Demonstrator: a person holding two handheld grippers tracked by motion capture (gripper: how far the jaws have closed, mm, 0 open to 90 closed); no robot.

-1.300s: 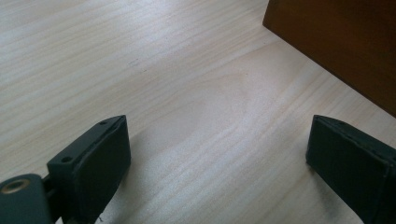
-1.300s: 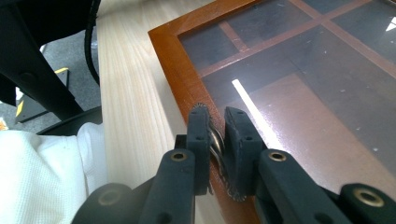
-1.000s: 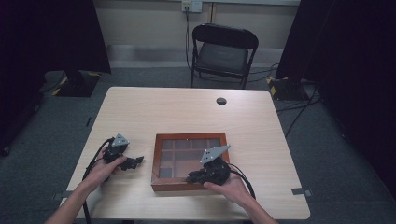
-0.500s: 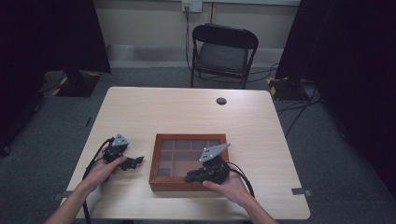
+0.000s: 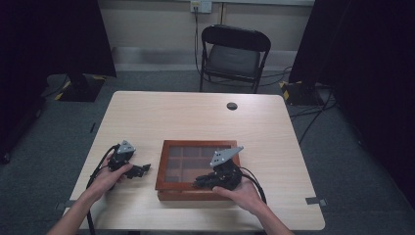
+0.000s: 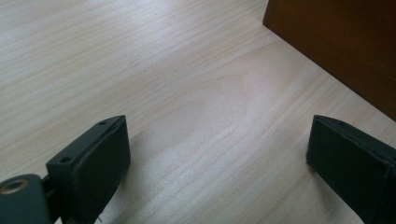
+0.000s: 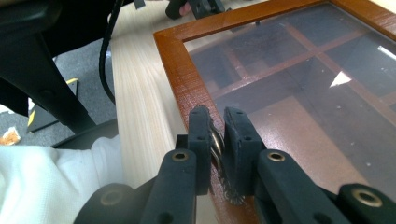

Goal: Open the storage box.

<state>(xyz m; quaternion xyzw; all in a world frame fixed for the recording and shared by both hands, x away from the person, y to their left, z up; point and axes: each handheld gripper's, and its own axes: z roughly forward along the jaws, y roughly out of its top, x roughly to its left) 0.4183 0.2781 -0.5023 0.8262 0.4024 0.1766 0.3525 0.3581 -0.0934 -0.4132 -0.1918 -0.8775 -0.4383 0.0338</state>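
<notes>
We see a flat wooden box [image 5: 195, 169] with a reddish-brown frame lying near the table's front edge, its glass lid closed. Through the pane we make out wooden dividers forming a grid of compartments. At the front edge of its frame sits a small metal knob [image 7: 218, 148], silvery and ridged.

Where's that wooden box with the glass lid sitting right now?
The wooden box lies on the near half of the table in the high view, between the left gripper and the right gripper, which reaches over its front edge.
</notes>
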